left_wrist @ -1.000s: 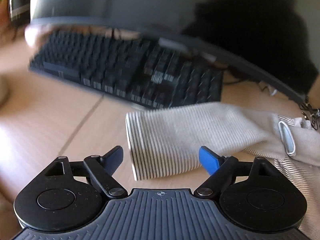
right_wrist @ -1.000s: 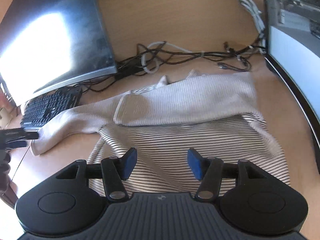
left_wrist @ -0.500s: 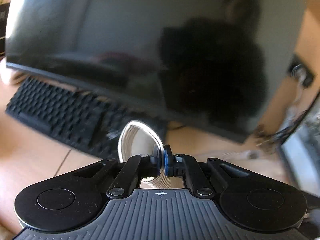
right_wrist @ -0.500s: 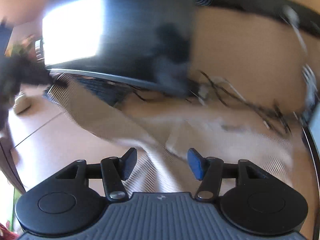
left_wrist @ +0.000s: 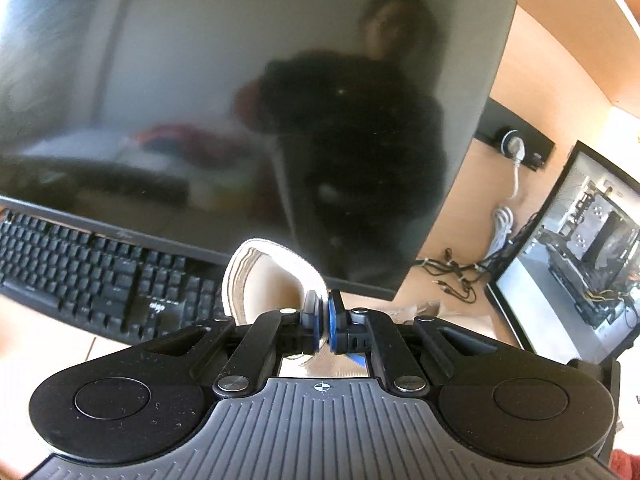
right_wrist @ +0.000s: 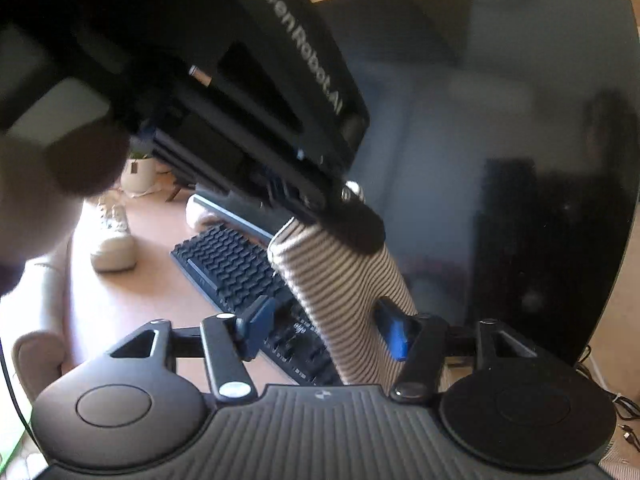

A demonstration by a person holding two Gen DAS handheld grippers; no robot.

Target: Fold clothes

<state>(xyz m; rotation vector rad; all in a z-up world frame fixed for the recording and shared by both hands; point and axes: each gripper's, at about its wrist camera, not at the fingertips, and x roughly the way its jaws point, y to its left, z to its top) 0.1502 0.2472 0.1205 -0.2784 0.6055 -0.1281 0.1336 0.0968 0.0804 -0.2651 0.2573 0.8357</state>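
My left gripper [left_wrist: 323, 322] is shut on the cuff of a beige striped sleeve [left_wrist: 264, 280] and holds it up off the desk. The cuff curls open to the left of the fingers. In the right wrist view the same sleeve [right_wrist: 344, 292] hangs stretched from the left gripper [right_wrist: 352, 224], which fills the upper left. My right gripper [right_wrist: 326, 328] is open, and the sleeve passes between its fingers close to the blue right pad [right_wrist: 394, 330]. The rest of the garment is hidden below both views.
A large dark monitor [left_wrist: 248, 100] stands close ahead. A black keyboard [left_wrist: 92, 280] lies under it on the wooden desk [left_wrist: 472, 208]. A second screen [left_wrist: 572, 248] and cables [left_wrist: 456, 276] are at the right. A small pale object [right_wrist: 114, 246] sits at the far left.
My left gripper closed on the sleeve cuff and lifted it off the desk. My right gripper swung up from over the shirt's body towards the raised sleeve, staying open.
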